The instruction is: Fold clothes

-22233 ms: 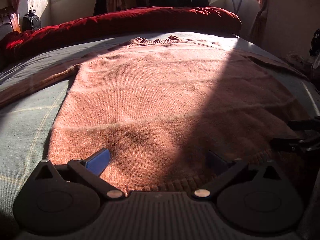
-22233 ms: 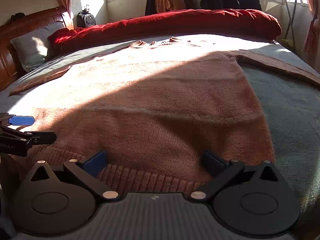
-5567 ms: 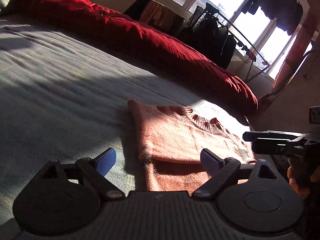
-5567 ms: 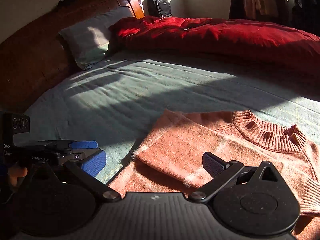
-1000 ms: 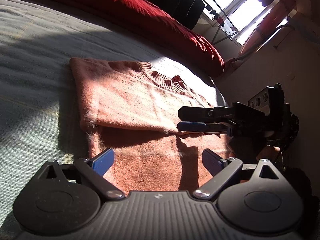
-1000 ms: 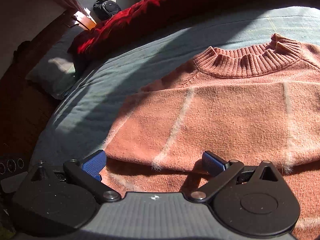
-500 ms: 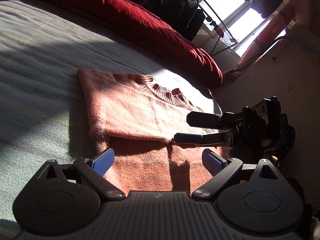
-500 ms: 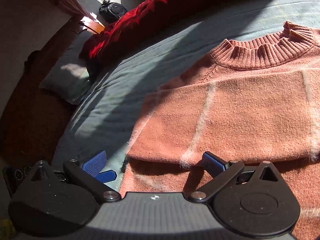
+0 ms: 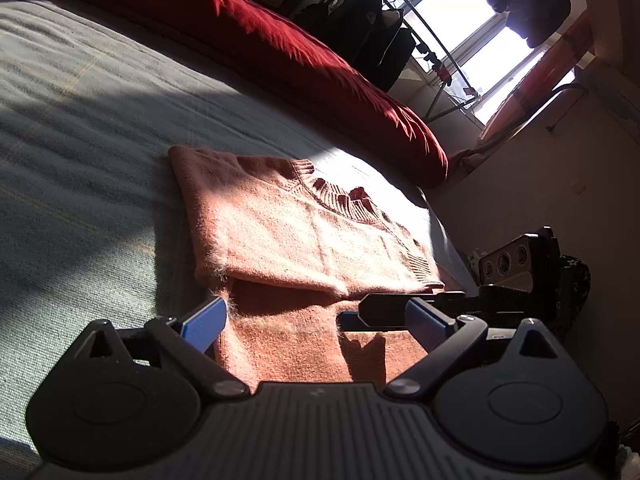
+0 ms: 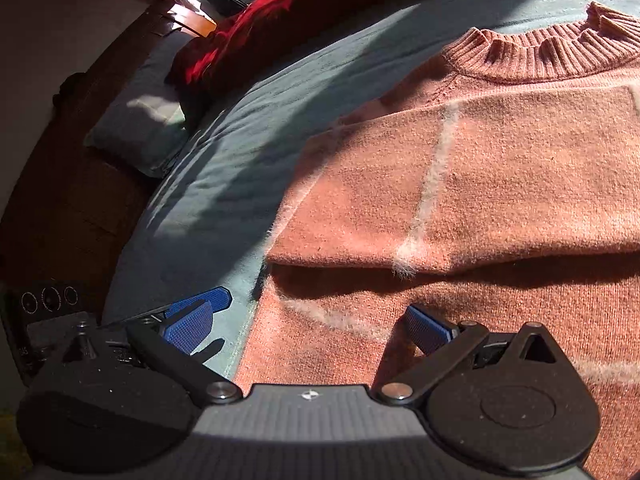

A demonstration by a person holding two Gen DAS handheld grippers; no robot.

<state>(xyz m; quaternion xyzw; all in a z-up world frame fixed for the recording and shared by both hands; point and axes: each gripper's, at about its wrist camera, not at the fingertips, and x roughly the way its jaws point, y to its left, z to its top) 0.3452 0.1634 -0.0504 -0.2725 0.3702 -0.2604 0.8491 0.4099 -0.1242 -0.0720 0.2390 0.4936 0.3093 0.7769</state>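
both tools, left tool (image 9: pixel 316 322) and right tool (image 10: pixel 306 322), gaping wide over the part-folded peach sweater (image 9: pixel 304 236) on the bed (image 9: pixel 80 128)

On my feeds, a salmon-pink knit sweater (image 9: pixel 288 232) lies folded flat on the grey-green bed (image 9: pixel 80 128), ribbed collar (image 10: pixel 552 52) at the far end. Pale thin stripes cross the fuzzy knit. An upper layer is folded over the lower part, its edge casting shadow in sunlight.
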